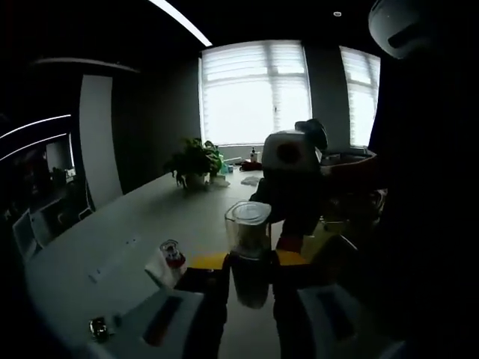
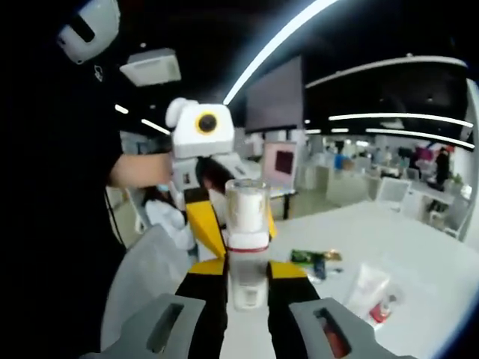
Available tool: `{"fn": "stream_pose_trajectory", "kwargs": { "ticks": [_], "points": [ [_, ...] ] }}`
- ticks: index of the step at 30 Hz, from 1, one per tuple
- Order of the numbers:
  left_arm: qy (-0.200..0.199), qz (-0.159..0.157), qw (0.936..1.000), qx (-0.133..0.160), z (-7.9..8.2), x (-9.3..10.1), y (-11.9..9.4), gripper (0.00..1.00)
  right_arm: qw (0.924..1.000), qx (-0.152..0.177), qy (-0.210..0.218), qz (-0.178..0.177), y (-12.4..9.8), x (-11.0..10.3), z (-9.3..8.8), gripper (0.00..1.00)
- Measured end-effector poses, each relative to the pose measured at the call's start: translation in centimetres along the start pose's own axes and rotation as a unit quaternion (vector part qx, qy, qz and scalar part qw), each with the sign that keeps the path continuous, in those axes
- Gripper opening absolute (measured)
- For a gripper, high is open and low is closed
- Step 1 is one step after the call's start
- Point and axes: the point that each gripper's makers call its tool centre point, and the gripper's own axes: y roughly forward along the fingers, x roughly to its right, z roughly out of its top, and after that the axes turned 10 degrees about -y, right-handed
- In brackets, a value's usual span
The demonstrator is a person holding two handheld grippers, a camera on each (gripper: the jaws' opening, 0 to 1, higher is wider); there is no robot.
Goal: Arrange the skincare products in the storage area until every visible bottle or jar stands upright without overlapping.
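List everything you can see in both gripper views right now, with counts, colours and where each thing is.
Clear bottle: one, see-through with a pale cap, upright, held between both grippers above the table.
Tube: one, white with a red cap, lying on the white table.
Green packet: one, flat on the table behind the bottle.
Potted plant: one, green, far end of the table by the windows.
Right gripper: black and yellow jaws closed on the bottle.
Left gripper: dark jaws closed on the same bottle.
Person's hand: one, behind the left gripper.
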Motion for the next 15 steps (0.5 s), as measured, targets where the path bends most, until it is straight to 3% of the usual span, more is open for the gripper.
{"fn": "stream_pose_trajectory", "kwargs": {
  "ticks": [6, 10, 15],
  "points": [
    [0.017, 0.02, 0.9995, -0.016, -0.9, -0.5, 0.6, 0.27, 0.9991, -0.039, -0.016, -0.007, 0.5, 0.5, -1.3, 0.12],
    [0.004, 0.025, 0.9997, 0.002, -1.0, -0.7, 1.0, 0.25, 0.9985, -0.051, -0.009, -0.014, 0.6, 1.0, -1.8, 0.15],
    [-0.006, 0.024, 0.9997, 0.003, -1.5, -1.0, 1.6, 0.25, 0.997, -0.073, -0.01, -0.023, 0.6, 1.1, -2.8, 0.16]
  ]
}}
